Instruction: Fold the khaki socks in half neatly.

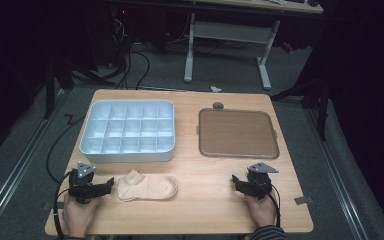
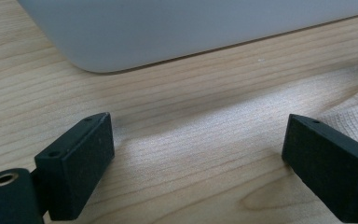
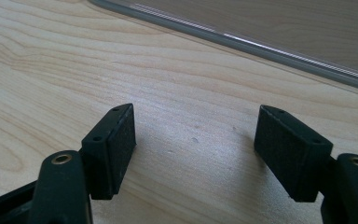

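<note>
Left gripper (image 1: 111,183) jaws apart, empty, just left of beige sock (image 1: 147,186), right gripper (image 1: 236,180) jaws apart, empty, near brown tray (image 1: 238,133), white compartment box (image 1: 127,131) far left.

Left gripper (image 1: 111,183) and right gripper (image 1: 234,179) low, level, fingers apart, empty.

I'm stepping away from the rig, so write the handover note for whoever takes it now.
Left hand-held gripper: open, empty, low on the table, just left of the socks.
Right hand-held gripper: open, empty, near the front right, short of the brown tray.
Socks: beige pair lying flat at the front, in front of the white divided box.
Done: nothing yet; the box's compartments look empty.
Left: probably grasp the socks and handle them.
</note>
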